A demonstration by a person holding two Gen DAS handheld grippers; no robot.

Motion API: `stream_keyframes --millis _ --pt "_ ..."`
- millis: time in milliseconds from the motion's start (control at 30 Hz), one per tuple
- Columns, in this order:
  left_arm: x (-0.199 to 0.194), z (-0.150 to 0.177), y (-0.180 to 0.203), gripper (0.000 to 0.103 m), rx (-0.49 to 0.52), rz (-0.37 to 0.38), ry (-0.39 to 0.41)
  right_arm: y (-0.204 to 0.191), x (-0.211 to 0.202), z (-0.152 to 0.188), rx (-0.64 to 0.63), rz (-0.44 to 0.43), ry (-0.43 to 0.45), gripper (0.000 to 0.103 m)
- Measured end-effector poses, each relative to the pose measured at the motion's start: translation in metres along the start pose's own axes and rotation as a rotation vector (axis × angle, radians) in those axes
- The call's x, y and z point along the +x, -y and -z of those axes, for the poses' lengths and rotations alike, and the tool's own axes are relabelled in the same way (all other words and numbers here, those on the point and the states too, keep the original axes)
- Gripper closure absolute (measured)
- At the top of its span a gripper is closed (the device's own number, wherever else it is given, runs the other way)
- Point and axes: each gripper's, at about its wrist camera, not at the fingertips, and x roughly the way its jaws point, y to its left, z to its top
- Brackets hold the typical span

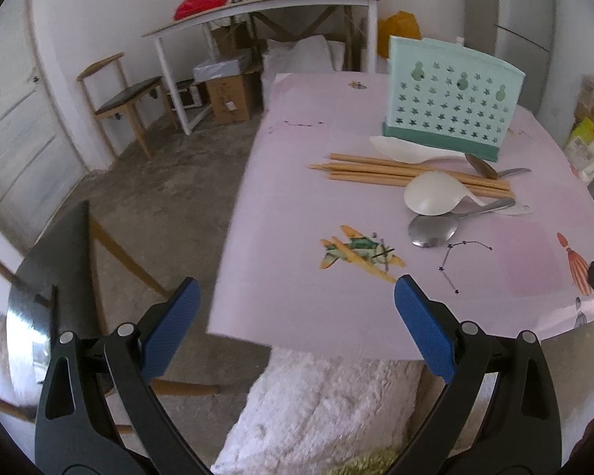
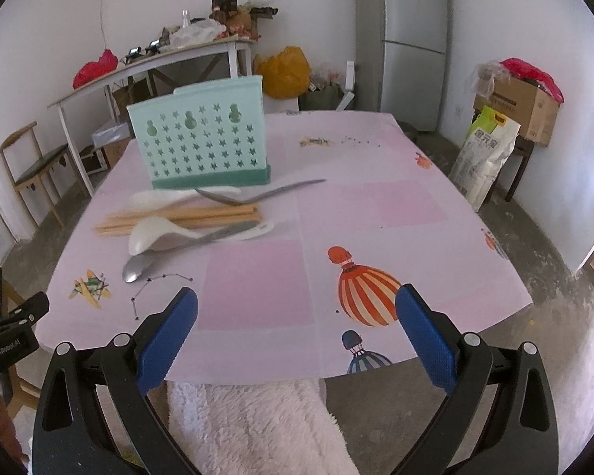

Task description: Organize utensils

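Observation:
A mint-green utensil holder (image 1: 449, 97) (image 2: 204, 144) with star cut-outs stands upright on the pink table (image 1: 297, 198) (image 2: 376, 206). In front of it lies a loose pile: wooden chopsticks (image 1: 376, 170) (image 2: 178, 215), white plastic spoons (image 1: 431, 194) (image 2: 154, 231) and metal spoons (image 1: 431, 229) (image 2: 136, 269). My left gripper (image 1: 297, 316) is open and empty at the table's near edge, well short of the pile. My right gripper (image 2: 297, 324) is open and empty over the near edge, right of the pile.
A fluffy white cushion (image 1: 324, 403) (image 2: 253, 427) sits below the table's near edge. Wooden chairs (image 1: 118, 99) (image 2: 31, 166), a cluttered side table (image 1: 265, 4) (image 2: 158, 59), cardboard boxes (image 1: 229, 95), a fridge (image 2: 412, 39) and a bag (image 2: 487, 158) stand around.

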Motion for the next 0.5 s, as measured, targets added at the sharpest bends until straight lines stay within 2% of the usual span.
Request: stream_keyframes --millis 200,367,500 --pt "0.024 -0.013 0.004 0.008 -0.002 0.160 0.001 0.000 0.024 -0.007 -0.016 0.004 0.007 0.006" --pt "0.035 -0.026 0.003 0.008 -0.058 0.282 0.055 -0.003 0.039 -0.019 -0.042 -0.019 0.062 0.006" --pt "0.042 -0.034 0.011 0.009 -0.067 0.350 0.103 -0.010 0.051 -0.027 -0.108 -0.084 0.104 0.006"
